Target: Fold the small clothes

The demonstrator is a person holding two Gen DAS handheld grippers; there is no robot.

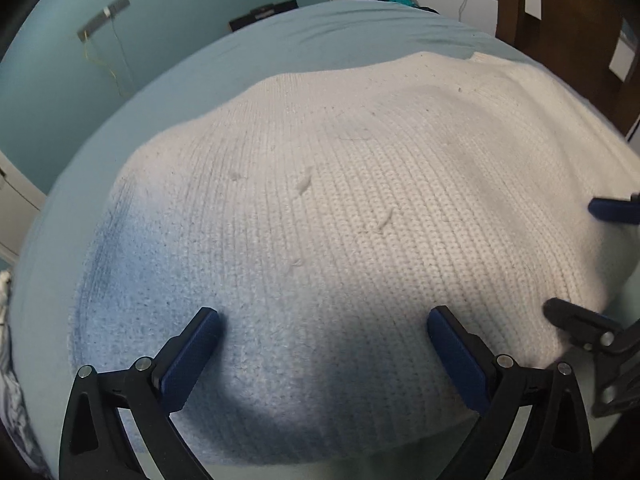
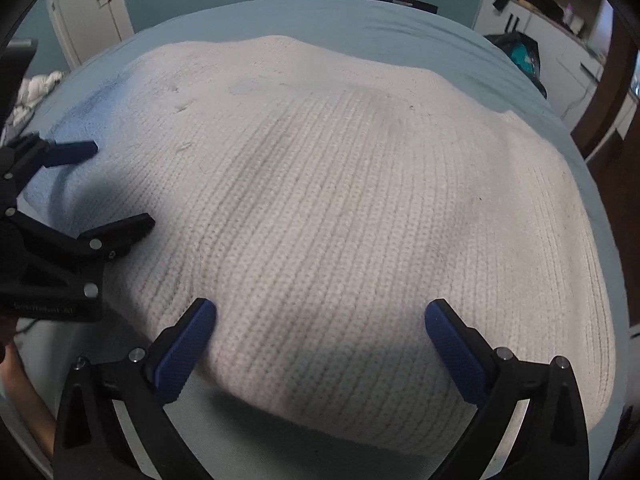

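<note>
A white knitted garment (image 1: 340,208) lies spread flat on a light blue bed sheet (image 1: 256,40); it also fills the right wrist view (image 2: 340,200). My left gripper (image 1: 322,320) is open, its blue-padded fingers hovering over the garment's near edge. My right gripper (image 2: 320,312) is open too, over the near edge further right. Each gripper shows in the other's view: the right one (image 1: 580,264) at the right edge, the left one (image 2: 116,188) at the left edge, both open. Neither holds anything.
The bed sheet (image 2: 360,20) extends beyond the garment. A dark wooden bed post (image 1: 560,20) stands at the far right, white drawers (image 2: 560,48) with a dark bag (image 2: 520,52) behind it. A crumpled cloth pile (image 2: 36,92) lies off the bed's left.
</note>
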